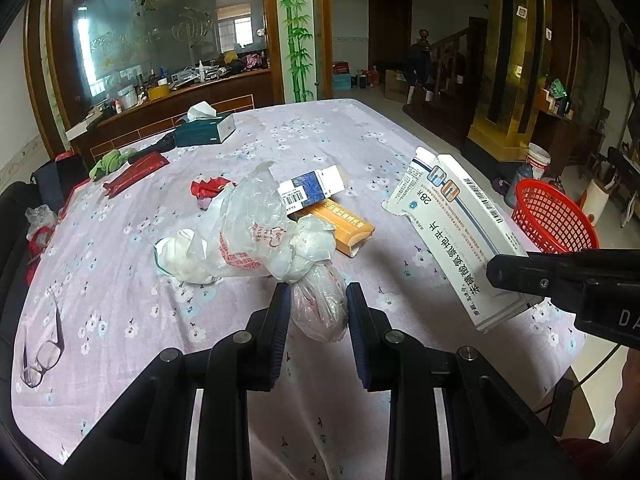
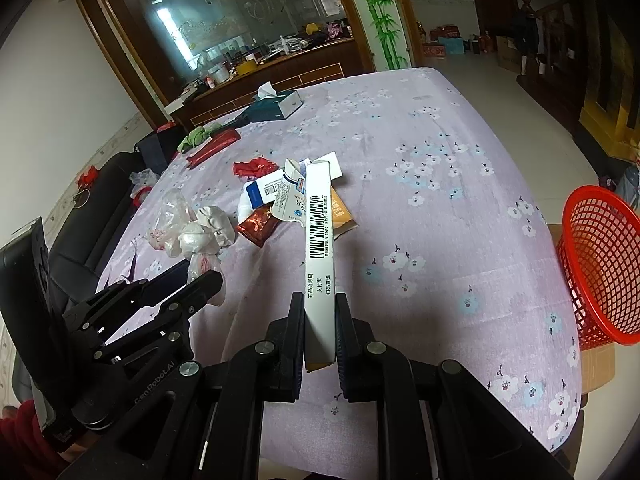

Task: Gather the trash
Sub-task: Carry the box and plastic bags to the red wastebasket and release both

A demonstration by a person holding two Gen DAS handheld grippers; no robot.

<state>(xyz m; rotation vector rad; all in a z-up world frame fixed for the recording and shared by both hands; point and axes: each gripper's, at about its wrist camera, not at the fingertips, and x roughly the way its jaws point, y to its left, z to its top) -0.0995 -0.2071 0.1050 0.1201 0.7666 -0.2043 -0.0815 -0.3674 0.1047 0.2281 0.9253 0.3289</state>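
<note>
My left gripper [image 1: 318, 300] is shut on a knotted clear plastic bag [image 1: 320, 308] joined to a crumpled heap of white bags [image 1: 248, 236] on the lilac tablecloth [image 1: 360, 136]. My right gripper [image 2: 318, 308] is shut on a white medicine box [image 2: 318, 240], held on edge above the table; in the left wrist view the same white medicine box [image 1: 456, 228] hangs at the right. Behind the bags lie a blue-and-white carton [image 1: 316, 188], an orange box [image 1: 344, 224] and a red wrapper [image 1: 206, 190]. A red mesh basket [image 2: 604, 260] stands off the table's right edge.
A teal tissue box [image 1: 206, 130], a long red packet [image 1: 136, 174] and a green cloth [image 1: 110, 162] sit at the table's far left. Glasses [image 1: 42, 348] lie near the left front. A dark sofa [image 2: 92, 216] borders the left side. A cardboard box [image 2: 596, 364] sits under the basket.
</note>
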